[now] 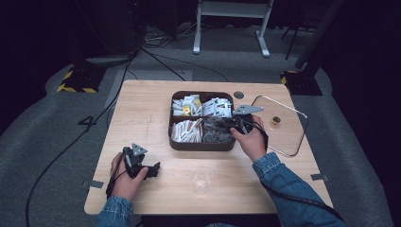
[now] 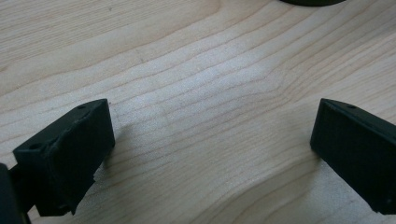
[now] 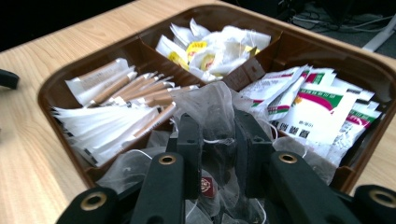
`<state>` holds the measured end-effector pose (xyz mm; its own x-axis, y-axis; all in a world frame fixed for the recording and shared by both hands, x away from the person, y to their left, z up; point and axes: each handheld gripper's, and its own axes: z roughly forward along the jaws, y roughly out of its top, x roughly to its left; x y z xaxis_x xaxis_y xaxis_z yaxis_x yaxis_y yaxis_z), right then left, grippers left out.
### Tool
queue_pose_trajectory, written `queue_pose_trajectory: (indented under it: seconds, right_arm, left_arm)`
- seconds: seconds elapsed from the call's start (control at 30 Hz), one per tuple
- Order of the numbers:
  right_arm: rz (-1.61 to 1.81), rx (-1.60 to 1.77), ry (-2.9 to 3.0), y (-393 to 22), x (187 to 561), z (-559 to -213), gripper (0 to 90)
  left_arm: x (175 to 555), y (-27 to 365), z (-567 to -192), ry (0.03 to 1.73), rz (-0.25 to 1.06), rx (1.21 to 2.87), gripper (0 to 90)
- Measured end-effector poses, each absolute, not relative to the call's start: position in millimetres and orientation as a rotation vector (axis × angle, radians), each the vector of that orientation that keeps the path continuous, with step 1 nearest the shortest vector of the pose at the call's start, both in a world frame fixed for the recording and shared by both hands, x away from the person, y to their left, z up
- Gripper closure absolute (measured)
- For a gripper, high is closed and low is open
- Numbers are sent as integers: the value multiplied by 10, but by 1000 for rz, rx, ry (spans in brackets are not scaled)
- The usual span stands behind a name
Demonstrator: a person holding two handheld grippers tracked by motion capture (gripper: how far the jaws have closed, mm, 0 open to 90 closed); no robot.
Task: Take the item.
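A clear plastic cup (image 1: 202, 179) stands nearest on the pale wooden table (image 1: 142, 109). The left gripper (image 1: 152, 170) rests beside it, jaws apart. The right gripper (image 3: 218, 140) pinches a gauzy tea bag (image 3: 212, 112) over the brown compartment tray (image 1: 201, 145); a glass lid (image 1: 283, 125) lies beyond.

A: What is the person wearing?
B: Blue denim sleeves (image 1: 289, 187), cuffs buttoned.
A: And each gripper?
B: The left gripper (image 1: 152, 170) and right gripper (image 3: 218, 140) are black, brass-coloured screws, grey three-cornered plates, black trailing cables.
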<state>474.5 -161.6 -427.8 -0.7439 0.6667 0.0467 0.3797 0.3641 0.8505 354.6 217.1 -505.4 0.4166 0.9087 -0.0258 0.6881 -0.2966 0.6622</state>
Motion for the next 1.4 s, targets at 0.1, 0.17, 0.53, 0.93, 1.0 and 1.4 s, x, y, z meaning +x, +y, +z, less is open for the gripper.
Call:
queue_pose_trajectory:
  seconds: [0.1,0.17,0.53,0.93,1.0,1.4]
  right_arm:
    - [1344,923,2310,-1648,4720,-4222,748]
    - [1355,927,2299,-1671,4704,-4185,747]
    - [1405,876,2327,-1712,4533,-4014,745]
    - [1476,788,2379,-1719,4158,-3872,743]
    - [1493,784,2372,-1739,4090,-3861,743]
    - [1546,688,2415,-1709,3733,-3803,742]
  left_arm:
    - [3546,2171,-5054,1347,482,2078,0]
    - [3546,2171,-5054,1347,482,2078,1]
    - [3546,2170,-5054,1348,480,2077,1]
    - [3546,2171,-5054,1347,482,2078,0]
    - [3546,2171,-5054,1347,482,2078,1]
    - [3550,2164,-5054,1343,480,2078,0]
